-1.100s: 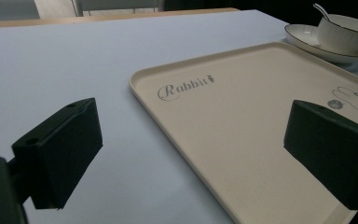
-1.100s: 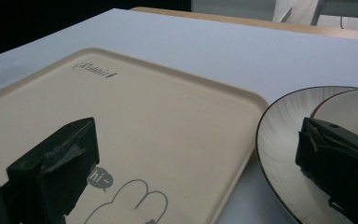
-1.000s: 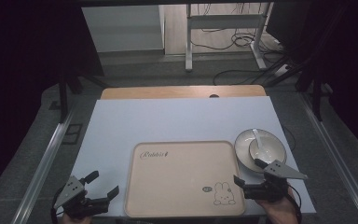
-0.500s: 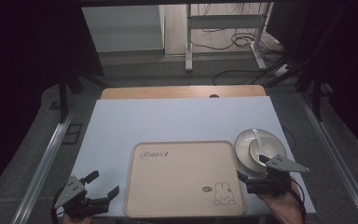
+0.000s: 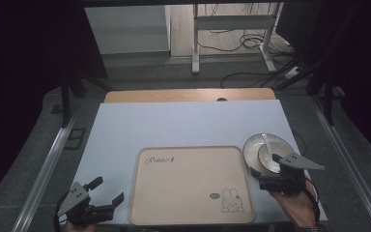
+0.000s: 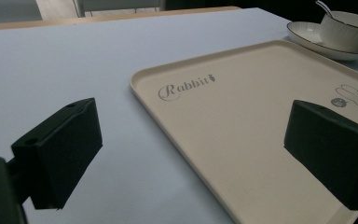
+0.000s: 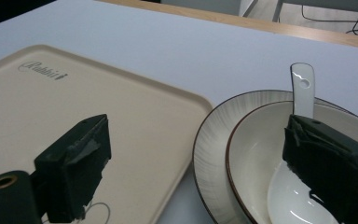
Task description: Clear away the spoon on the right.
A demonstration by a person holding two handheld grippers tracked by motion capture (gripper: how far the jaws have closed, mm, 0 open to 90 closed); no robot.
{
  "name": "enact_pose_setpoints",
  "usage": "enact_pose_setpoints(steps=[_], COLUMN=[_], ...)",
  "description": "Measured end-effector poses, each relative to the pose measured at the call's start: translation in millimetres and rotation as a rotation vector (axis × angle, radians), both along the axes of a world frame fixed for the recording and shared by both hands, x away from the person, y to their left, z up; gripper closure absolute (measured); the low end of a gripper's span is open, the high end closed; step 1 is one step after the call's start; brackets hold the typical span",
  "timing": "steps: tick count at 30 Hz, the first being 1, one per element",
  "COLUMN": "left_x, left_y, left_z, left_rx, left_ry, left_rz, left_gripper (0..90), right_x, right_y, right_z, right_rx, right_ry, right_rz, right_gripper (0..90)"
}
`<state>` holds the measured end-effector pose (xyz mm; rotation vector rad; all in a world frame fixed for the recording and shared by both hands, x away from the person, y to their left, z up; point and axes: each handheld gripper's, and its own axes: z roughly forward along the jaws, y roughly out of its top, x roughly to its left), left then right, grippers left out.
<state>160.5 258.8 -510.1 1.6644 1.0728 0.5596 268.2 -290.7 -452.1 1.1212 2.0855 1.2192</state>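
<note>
Right gripper (image 5: 274,182) is hovering with fingers (image 7: 74,163) spread wide, gripping nothing: the bowl (image 7: 279,163) with its spoon (image 7: 298,140), sitting on the plate (image 7: 214,140), is lying under the one finger, the tray (image 7: 98,107) edge under the other. Left gripper (image 5: 107,192) is idling wide open too, empty, tray corner lying between its fingers (image 6: 60,149) on the counter (image 5: 183,125).

One tray (image 5: 191,186) is lying on the table (image 5: 174,125), with one plate (image 5: 251,145), one bowl (image 5: 269,162) and one spoon (image 5: 267,146) sitting just beside the tray's right edge.
</note>
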Motion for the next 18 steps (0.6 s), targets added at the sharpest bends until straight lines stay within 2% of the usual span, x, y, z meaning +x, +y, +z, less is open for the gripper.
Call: enact_pose_setpoints(steps=[7, 18], left_x=[0.0, 0.4], left_y=[-0.3, -0.3], left_z=[-0.1, -0.5], left_rx=[0.004, 0.011], left_ry=[-0.001, -0.002], left_rz=[0.002, 0.002], left_gripper=[4.0, 3.9], right_x=[8.6, 20.2], right_y=[-3.4, -8.6], right_z=[3.5, 7.9], right_rx=[-0.023, -0.064], right_ry=[0.029, 0.034], right_rz=[-0.021, -0.046], right_gripper=[11.9, 17.7])
